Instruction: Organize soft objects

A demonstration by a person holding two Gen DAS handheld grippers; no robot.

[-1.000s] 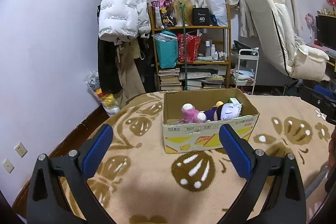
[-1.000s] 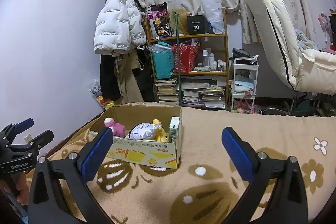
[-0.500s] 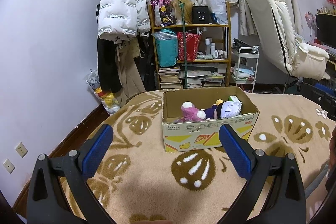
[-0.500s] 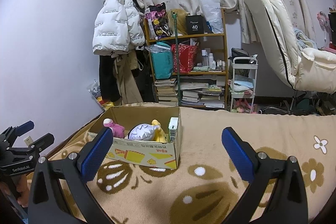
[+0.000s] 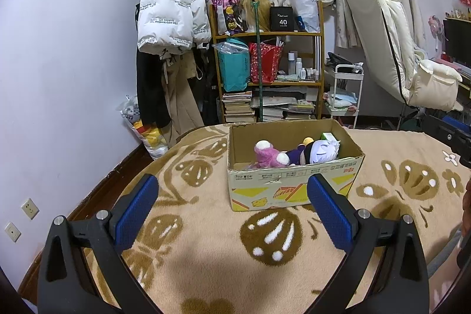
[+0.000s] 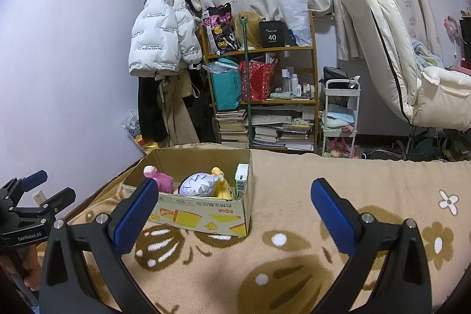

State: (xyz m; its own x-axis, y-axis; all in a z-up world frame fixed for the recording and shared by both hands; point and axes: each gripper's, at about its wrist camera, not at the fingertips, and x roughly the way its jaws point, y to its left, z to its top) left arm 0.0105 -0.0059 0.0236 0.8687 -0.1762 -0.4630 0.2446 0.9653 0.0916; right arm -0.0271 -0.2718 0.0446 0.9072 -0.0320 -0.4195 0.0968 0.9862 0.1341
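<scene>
An open cardboard box (image 5: 294, 190) stands on a tan blanket with brown flower shapes. Inside lie a pink plush (image 5: 266, 156), a doll with pale lilac hair (image 5: 322, 150), a yellow plush (image 6: 220, 186) and a small green-white carton (image 6: 242, 180). My left gripper (image 5: 232, 208) is open and empty, held back from the box's near side. My right gripper (image 6: 232, 211) is open and empty, to the right of the box (image 6: 203, 217). The left gripper also shows in the right wrist view (image 6: 32, 196).
A wooden shelf (image 5: 269, 75) with bags, books and bottles stands behind the bed. A white puffer jacket (image 5: 170, 16) hangs on the wall. A white cart (image 6: 340, 119) and a cream recliner (image 6: 391, 49) stand at the right.
Both views have barely shifted. The left wrist view has tilted very slightly, with the box a touch higher in frame. Both grippers stay open and empty.
</scene>
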